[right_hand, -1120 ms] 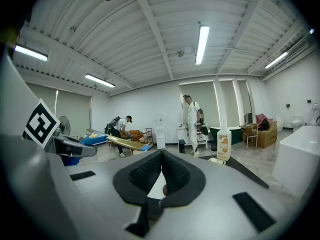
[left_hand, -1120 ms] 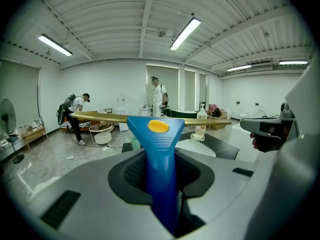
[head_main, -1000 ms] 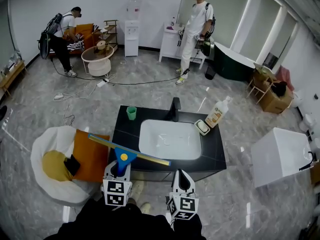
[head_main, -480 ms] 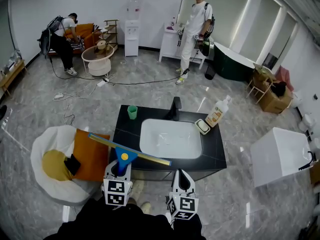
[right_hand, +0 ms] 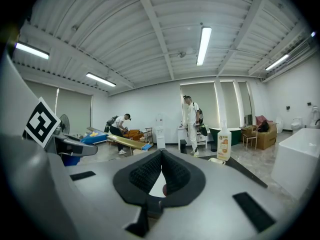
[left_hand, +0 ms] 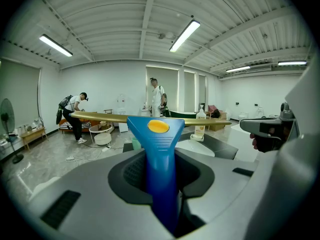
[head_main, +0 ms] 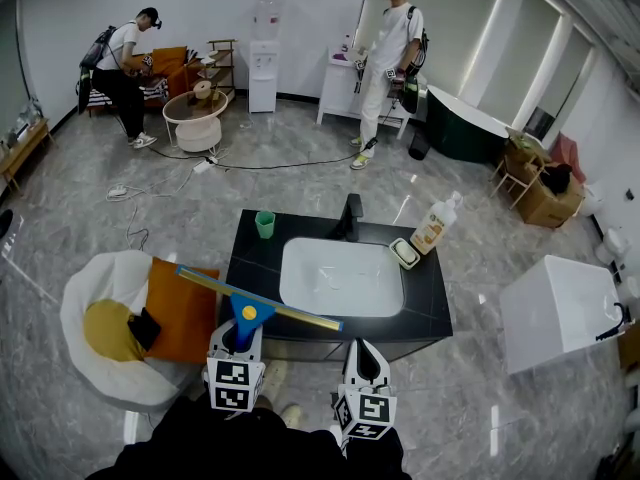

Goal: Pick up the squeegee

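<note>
The squeegee (head_main: 252, 313) has a blue handle with a yellow spot and a long yellow blade (head_main: 290, 313) slanting over the counter's front left corner. My left gripper (head_main: 238, 346) is shut on the handle. In the left gripper view the squeegee's handle (left_hand: 159, 134) rises between the dark pads (left_hand: 131, 170), with the blade (left_hand: 100, 116) level across the top. My right gripper (head_main: 366, 365) hangs beside the left one, in front of the counter. Its pads (right_hand: 150, 171) meet at the tips with nothing between them. The right gripper view shows the squeegee (right_hand: 125, 143) at the left.
A black counter (head_main: 432, 308) holds a white sink (head_main: 340, 278), a faucet (head_main: 350, 216), a green cup (head_main: 263, 225), a soap bottle (head_main: 436, 225) and a soap dish (head_main: 404, 254). A white beanbag (head_main: 85, 298) lies at the left, a white box (head_main: 560, 313) at the right. Two persons stand far back.
The person at the back left has straightened up from bending over. Both grippers and the squeegee have kept still.
</note>
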`<state>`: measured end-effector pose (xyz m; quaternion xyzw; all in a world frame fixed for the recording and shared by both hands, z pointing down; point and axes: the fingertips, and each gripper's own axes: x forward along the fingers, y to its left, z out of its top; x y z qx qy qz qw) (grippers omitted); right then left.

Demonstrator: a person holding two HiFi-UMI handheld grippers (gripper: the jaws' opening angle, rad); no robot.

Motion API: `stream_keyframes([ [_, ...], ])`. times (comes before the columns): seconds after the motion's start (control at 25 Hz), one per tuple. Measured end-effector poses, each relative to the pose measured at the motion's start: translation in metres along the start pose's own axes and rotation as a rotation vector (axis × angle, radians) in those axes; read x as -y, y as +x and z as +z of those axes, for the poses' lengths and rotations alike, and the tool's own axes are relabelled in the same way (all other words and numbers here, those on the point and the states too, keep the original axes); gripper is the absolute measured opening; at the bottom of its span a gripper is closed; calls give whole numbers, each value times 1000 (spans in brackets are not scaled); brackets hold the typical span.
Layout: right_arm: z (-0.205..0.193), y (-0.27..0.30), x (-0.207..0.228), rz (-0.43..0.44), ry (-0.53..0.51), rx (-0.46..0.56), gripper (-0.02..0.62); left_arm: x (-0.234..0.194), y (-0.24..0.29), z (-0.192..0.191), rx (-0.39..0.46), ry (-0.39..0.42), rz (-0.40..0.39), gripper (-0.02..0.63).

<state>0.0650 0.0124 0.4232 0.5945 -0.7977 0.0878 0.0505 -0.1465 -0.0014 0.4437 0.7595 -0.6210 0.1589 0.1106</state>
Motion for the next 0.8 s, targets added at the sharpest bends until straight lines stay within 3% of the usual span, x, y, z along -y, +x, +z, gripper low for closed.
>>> stream_keyframes([
  [0.8, 0, -5, 5, -4, -7, 3, 14, 7, 1, -7, -15, 0, -7, 109],
])
